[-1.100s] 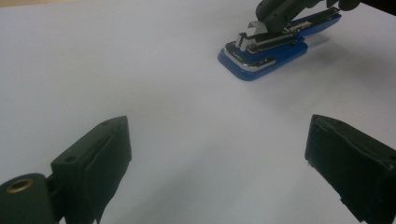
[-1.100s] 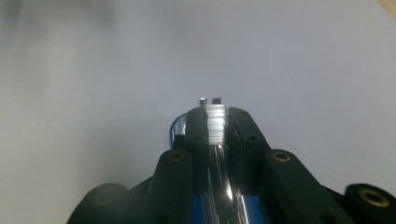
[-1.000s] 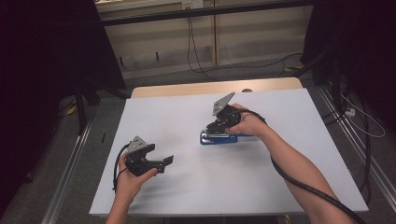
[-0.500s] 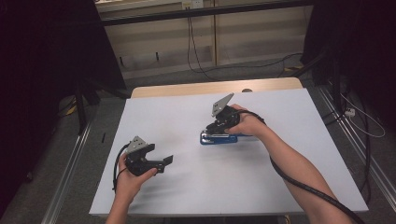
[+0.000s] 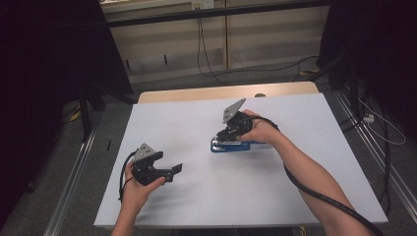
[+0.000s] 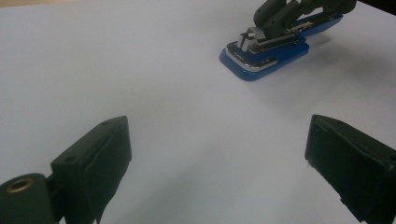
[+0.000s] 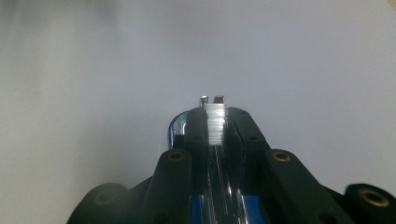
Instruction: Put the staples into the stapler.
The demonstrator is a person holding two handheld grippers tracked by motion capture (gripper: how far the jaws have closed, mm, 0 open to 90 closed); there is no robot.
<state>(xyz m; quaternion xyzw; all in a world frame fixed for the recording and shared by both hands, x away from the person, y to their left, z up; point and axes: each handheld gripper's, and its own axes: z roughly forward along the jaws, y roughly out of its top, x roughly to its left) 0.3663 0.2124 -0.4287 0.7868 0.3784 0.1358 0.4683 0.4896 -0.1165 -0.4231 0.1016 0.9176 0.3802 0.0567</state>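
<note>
Gripping a blue stapler (image 5: 230,145) near the middle of the white tabletop (image 5: 305,196), the right gripper (image 5: 229,135) has its jaws drawn in narrow on the stapler's sides. In the right gripper view the two black jaws press on either side of the metal staple channel, and a strip of staples (image 7: 215,122) shows bright between them. The stapler lies flat on the tabletop, its metal front end (image 6: 247,41) pointing left in the high view. The left gripper (image 5: 169,170) is held well apart from it, nearer the person and to the left, low over bare tabletop. Its jaws stand wide with nothing between them, and in the left gripper view the stapler lies far off beyond them, toward the right.
</note>
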